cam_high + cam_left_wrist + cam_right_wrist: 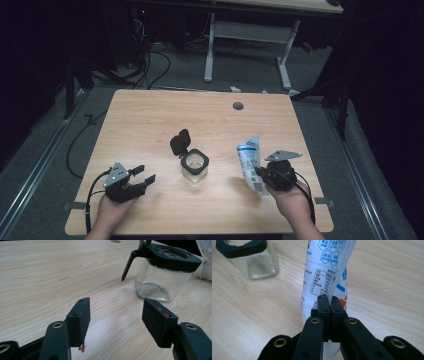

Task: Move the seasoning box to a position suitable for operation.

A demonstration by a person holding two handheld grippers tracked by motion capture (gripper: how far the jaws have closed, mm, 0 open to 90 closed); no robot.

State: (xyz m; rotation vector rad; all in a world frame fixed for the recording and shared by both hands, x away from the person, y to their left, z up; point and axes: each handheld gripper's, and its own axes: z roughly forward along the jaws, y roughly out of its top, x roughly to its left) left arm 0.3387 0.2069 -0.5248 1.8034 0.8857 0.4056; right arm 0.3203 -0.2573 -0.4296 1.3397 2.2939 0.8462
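White-and-blue pouch stood upright at the glass jar's three o'clock, pinched in my right gripper's closed jaws; my left gripper's jaws gaped wide, empty, above the counter.

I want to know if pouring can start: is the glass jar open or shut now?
Open. The glass jar has its black lid flipped up behind the rim, and its mouth is uncovered. It looks empty through the clear wall.

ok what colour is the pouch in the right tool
White with blue print and a bit of orange; the pouch shows best in the right gripper view.
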